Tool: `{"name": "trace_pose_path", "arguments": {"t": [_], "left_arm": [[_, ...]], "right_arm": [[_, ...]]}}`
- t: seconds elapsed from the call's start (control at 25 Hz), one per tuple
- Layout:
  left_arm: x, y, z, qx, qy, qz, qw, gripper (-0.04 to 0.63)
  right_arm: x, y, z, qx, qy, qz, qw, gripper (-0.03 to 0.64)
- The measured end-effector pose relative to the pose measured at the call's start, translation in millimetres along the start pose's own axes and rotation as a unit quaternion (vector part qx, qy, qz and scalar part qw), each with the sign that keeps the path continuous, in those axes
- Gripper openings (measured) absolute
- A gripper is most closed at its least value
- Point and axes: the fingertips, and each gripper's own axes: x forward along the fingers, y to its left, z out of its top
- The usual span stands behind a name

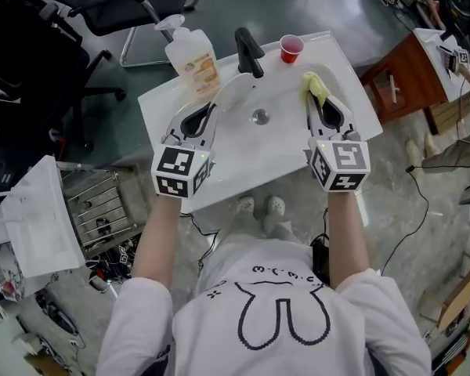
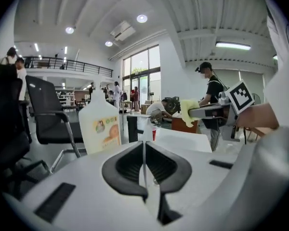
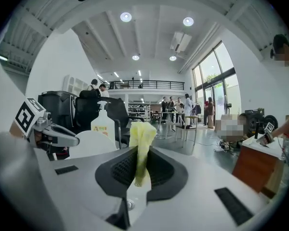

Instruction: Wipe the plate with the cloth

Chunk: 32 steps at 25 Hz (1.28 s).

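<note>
A white plate (image 1: 229, 91) hangs over the sink, held nearly on edge. My left gripper (image 1: 206, 112) is shut on its rim. In the left gripper view the plate (image 2: 143, 150) shows only as a thin white line between the closed jaws of the left gripper (image 2: 144, 170). In the right gripper view the plate (image 3: 84, 146) is a white disc at the left. My right gripper (image 1: 321, 102) is shut on a yellow cloth (image 1: 316, 87), to the right of the plate and apart from it. The cloth (image 3: 142, 138) sticks up out of the right gripper (image 3: 137, 174).
The white sink (image 1: 298, 143) has a black faucet (image 1: 248, 51) and a drain (image 1: 259, 117). A soap bottle (image 1: 192, 57) and a red cup (image 1: 291, 48) stand on its back rim. A wire rack (image 1: 98, 206) is on the left, a brown cabinet (image 1: 403, 81) on the right.
</note>
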Motion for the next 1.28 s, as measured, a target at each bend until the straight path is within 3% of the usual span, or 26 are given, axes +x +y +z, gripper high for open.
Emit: {"name": "trace_pose_path", "arguments": {"t": [0.2, 0.32, 0.48, 0.64, 0.84, 0.92, 1.12, 1.2, 1.28], "left_arm": [[23.6, -2.9, -69.3, -0.094, 0.068, -0.032, 0.9927, 0.02], [36.6, -12.0, -109.9, -0.153, 0.117, -0.048, 0.98, 0.02], [51.6, -12.8, -143.9, -0.227, 0.164, -0.041, 0.9591, 0.02], [62.1, -7.4, -161.8, -0.315, 0.195, -0.025, 0.9286, 0.02], [72.0, 0.0, -181.9, -0.427, 0.222, -0.02, 0.8763, 0.02], [75.3, 2.1, -190.4, -0.443, 0.233, -0.016, 0.8654, 0.02], [82.5, 6.0, -207.7, -0.463, 0.26, -0.004, 0.8473, 0.02], [84.7, 7.0, -214.3, -0.463, 0.27, -0.001, 0.8441, 0.02], [85.8, 9.3, -223.0, -0.447, 0.288, 0.01, 0.8466, 0.026]], "right_arm": [[1.4, 7.3, -47.6, 0.021, 0.054, -0.005, 0.998, 0.051], [-5.9, 8.7, -68.5, 0.03, 0.076, -0.011, 0.997, 0.051], [-9.7, 5.4, -85.2, 0.038, 0.094, -0.02, 0.995, 0.051], [-14.6, 1.7, -89.8, 0.052, 0.1, -0.026, 0.993, 0.051], [-15.2, 0.1, -90.6, 0.064, 0.103, -0.028, 0.992, 0.051], [-15.8, -0.5, -90.2, 0.081, 0.103, -0.027, 0.991, 0.051], [-19.3, -3.4, -86.7, 0.102, 0.1, -0.029, 0.989, 0.051], [-21.3, -4.9, -88.3, 0.104, 0.104, -0.031, 0.989, 0.051], [-22.9, -6.2, -90.0, 0.117, 0.105, -0.032, 0.987, 0.051]]}}
